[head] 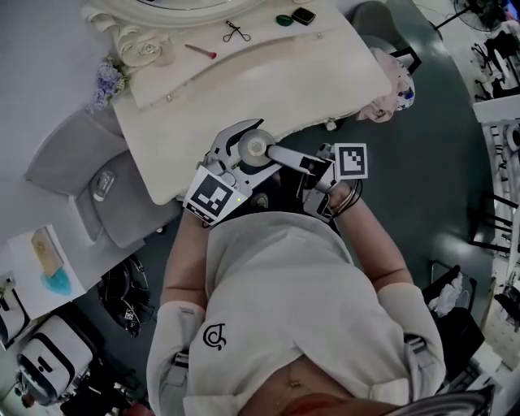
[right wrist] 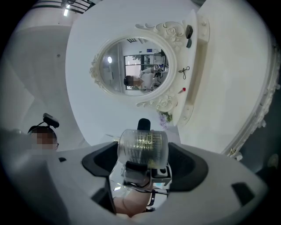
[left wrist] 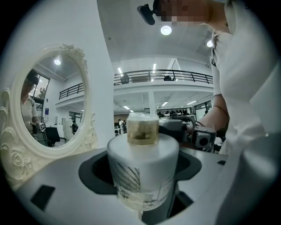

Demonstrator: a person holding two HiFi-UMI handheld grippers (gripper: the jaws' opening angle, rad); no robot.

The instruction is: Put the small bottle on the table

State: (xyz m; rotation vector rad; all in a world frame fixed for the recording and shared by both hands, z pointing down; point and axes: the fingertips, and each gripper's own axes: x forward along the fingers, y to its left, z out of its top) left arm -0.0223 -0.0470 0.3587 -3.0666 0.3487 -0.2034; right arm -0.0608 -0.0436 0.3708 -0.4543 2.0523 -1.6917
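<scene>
The small bottle (head: 254, 149) hangs just off the front edge of the white dressing table (head: 268, 81), in front of the person's chest. My left gripper (head: 244, 153) is shut on it. In the left gripper view the bottle's white body (left wrist: 142, 169) fills the gap between the jaws, with its clear, gold-tinted cap (left wrist: 142, 129) on top. My right gripper (head: 280, 156) reaches in from the right. In the right gripper view the bottle (right wrist: 142, 148) sits tight between both pads, with the left gripper behind it.
On the table lie an eyelash curler (head: 236, 32), a pink-handled brush (head: 201, 51), a green item (head: 283, 19) and a dark compact (head: 304, 15). An ornate oval mirror (right wrist: 131, 70) stands at the back. A grey chair (head: 97, 183) stands to the left and bags (head: 49, 349) lie on the floor.
</scene>
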